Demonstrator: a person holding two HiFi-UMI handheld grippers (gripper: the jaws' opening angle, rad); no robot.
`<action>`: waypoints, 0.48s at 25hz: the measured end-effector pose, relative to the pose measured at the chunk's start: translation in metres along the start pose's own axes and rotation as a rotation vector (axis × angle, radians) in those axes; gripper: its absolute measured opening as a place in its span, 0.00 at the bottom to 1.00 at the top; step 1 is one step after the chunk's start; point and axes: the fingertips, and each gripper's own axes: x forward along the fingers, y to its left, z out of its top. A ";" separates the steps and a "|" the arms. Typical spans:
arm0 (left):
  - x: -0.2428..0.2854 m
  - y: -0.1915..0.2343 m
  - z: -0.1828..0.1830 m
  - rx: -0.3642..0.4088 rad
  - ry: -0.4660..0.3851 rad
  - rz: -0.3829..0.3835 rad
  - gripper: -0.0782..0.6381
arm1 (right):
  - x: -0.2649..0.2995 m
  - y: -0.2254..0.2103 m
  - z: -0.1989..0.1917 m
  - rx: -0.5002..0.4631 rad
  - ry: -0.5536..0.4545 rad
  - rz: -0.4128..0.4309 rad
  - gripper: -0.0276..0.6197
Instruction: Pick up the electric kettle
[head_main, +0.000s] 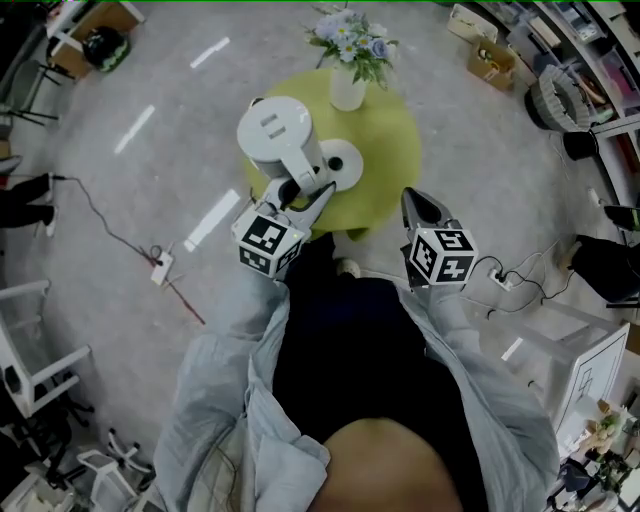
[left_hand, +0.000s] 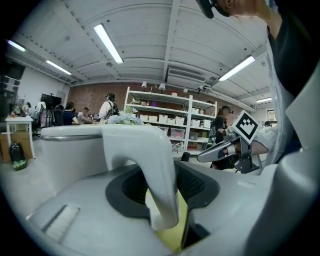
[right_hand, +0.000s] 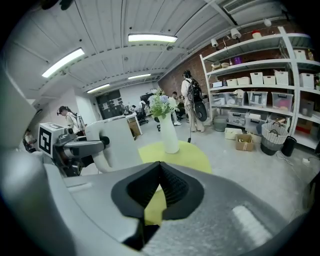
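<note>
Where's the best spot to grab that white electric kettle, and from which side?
Grip its looped handle, coming from the person's side of the electric kettle: the handle juts toward them, slim enough for jaws, while the round body looks too wide.

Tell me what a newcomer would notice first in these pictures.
A big white kettle dominates the left side of the round yellow-green table, with the left gripper shut on its handle. At the table's far edge stands a white vase of flowers. The right gripper hangs shut and empty at the table's near right edge.
</note>
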 end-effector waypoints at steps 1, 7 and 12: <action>-0.005 0.002 -0.001 -0.009 -0.001 0.021 0.35 | 0.000 0.002 0.000 -0.004 -0.001 0.009 0.05; -0.043 0.012 -0.007 -0.054 -0.017 0.145 0.35 | 0.000 0.017 0.004 -0.027 -0.016 0.067 0.05; -0.073 0.012 -0.014 -0.075 -0.026 0.251 0.35 | -0.005 0.027 0.002 -0.058 -0.020 0.118 0.05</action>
